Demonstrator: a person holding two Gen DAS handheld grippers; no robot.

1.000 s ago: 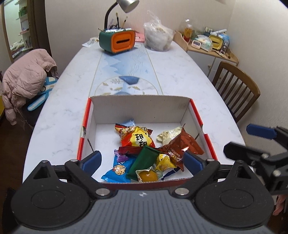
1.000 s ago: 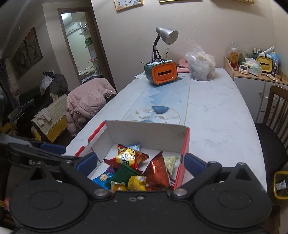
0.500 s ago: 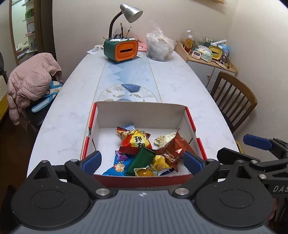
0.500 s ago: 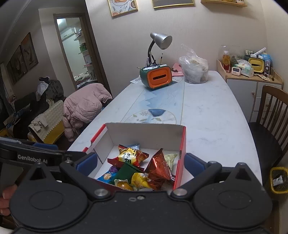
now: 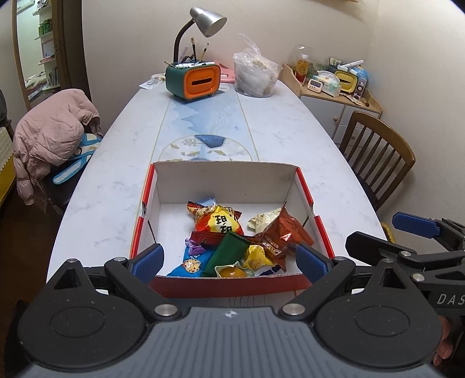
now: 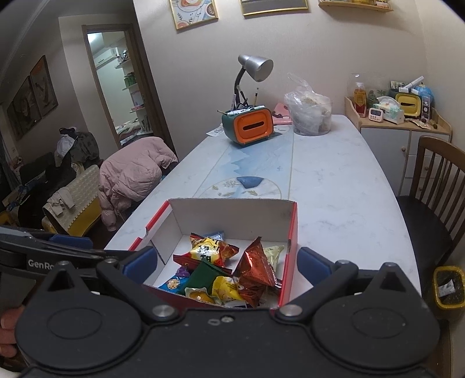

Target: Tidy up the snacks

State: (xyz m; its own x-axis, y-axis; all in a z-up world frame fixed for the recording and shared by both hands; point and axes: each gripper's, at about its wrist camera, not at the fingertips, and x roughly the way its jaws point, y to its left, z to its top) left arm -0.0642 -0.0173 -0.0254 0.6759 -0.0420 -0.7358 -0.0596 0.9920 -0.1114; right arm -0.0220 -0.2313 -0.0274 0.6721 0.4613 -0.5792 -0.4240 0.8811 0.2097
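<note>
A red-edged white cardboard box stands on the marble table near its front end. Inside lies a heap of snack packets: a yellow-red bag, a green packet, a copper-brown bag and several small ones. My left gripper hovers open just short of the box's near wall, holding nothing. My right gripper is open too, above the near wall, empty. Each gripper shows at the edge of the other's view.
At the table's far end stand an orange-and-green tissue box with a desk lamp and a clear plastic bag. A wooden chair is on the right, a pink jacket on a chair at left. A yellow bin sits on the floor.
Both grippers have drawn back and risen from the box, so more of the table and room shows. The snacks have not moved.
</note>
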